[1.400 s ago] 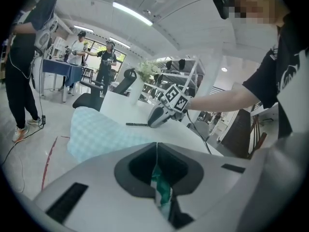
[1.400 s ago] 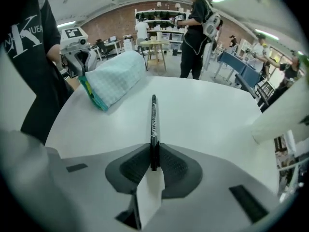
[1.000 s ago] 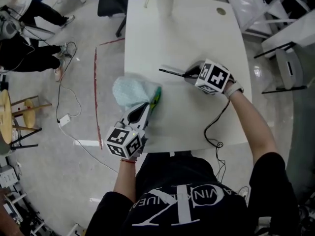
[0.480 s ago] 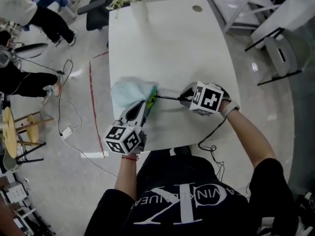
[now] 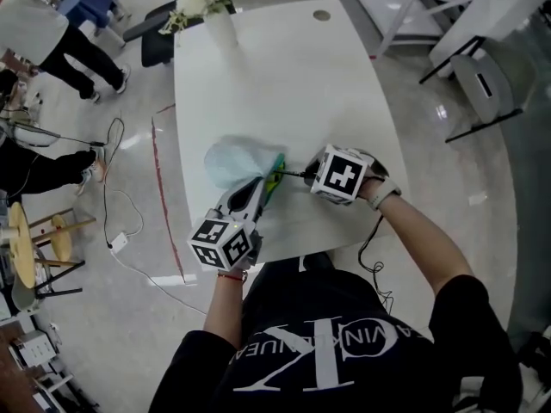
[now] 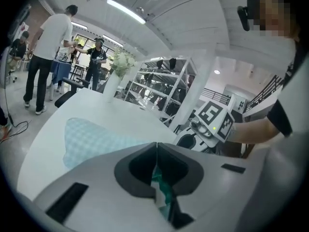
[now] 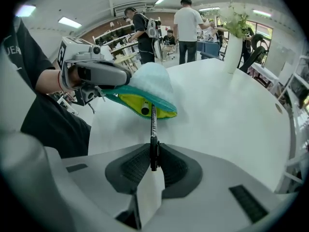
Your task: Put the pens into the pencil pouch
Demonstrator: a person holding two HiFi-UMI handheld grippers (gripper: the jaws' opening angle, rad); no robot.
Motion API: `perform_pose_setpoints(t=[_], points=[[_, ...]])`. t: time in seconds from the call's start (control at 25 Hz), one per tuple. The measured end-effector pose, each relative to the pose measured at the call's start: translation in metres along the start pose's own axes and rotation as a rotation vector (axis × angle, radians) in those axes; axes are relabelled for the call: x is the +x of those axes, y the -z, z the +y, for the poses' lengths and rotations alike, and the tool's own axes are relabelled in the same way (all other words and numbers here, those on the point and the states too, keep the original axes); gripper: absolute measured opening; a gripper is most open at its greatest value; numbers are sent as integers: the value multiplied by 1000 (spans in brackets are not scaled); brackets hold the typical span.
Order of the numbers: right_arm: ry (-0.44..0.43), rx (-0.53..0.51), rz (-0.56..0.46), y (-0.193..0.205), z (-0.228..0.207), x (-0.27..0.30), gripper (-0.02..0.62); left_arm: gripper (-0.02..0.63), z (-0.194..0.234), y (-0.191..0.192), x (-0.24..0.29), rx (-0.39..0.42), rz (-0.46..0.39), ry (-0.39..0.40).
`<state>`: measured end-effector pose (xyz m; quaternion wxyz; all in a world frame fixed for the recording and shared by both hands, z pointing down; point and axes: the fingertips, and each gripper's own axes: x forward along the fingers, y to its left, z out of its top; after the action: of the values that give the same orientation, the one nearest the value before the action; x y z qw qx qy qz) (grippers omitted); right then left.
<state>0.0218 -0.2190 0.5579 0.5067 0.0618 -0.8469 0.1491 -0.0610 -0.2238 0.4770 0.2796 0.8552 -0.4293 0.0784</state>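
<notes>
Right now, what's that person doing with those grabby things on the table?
A person holds tongs in each hand. The left tongs pinch the blue pencil pouch by its edge, holding its mouth open. The right tongs grip a black pen, its tip at the yellow-lined opening. What looks like a second pen shows inside.

Ahead of me the white table (image 5: 344, 84) lies open on the right and middle. A vase of flowers (image 5: 220, 31) stands at its far left edge; the pouch (image 5: 234, 157) occupies the near left.
</notes>
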Motion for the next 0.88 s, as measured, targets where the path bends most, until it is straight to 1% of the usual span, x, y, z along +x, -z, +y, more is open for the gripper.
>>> perform_pose_setpoints(t=[0.24, 0.44, 0.6, 0.8, 0.88], points=[[-9, 40, -43, -12, 4, -5, 71, 8, -16, 4, 10, 16, 18, 24], [-22, 74, -83, -23, 9, -4, 71, 6, -29, 6, 12, 26, 30, 64], [-16, 99, -116, -31, 11, -6, 72, 6, -37, 4, 13, 32, 31, 82], [-7, 118, -176, -30, 14, -5, 75, 6, -35, 0, 8, 5, 4, 76], [-20, 140, -207, -28, 15, -6, 96, 6, -32, -2, 6, -13, -12, 67]])
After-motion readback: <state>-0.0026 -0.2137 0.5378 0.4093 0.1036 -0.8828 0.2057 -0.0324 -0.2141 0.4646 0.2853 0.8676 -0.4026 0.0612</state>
